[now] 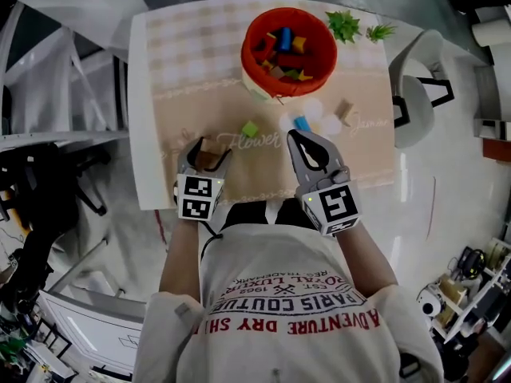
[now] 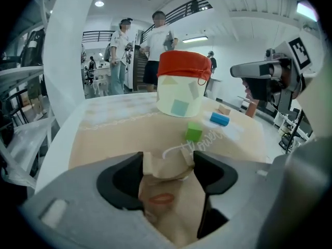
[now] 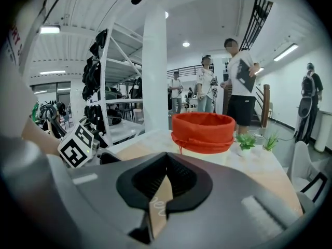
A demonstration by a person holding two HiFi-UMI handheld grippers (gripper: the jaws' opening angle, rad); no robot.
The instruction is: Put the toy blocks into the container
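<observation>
We've got the white table [image 1: 152, 94] and its beige mat [image 1: 200, 110], with the red-rimmed container [image 1: 249, 45] at the far side, blocks inside. Our left gripper [image 1: 205, 156] is clamped on a pale wooden block [image 2: 165, 165] at the mat's near side. Our right gripper [image 1: 294, 136] is pinched together on nothing. The green block [image 1: 251, 128], blue block [image 1: 302, 124] and tan block [image 1: 345, 110] lie loose short of the container. We'd lift the wooden block well clear, carry it level over the rim, then let go low.

Two small green plants [image 1: 344, 25] at table's [image 1: 140, 134] 1 o'clock corner. White chair [image 1: 417, 106] at 3 o'clock. Tan mat [image 1: 263, 170] covers the near half.
</observation>
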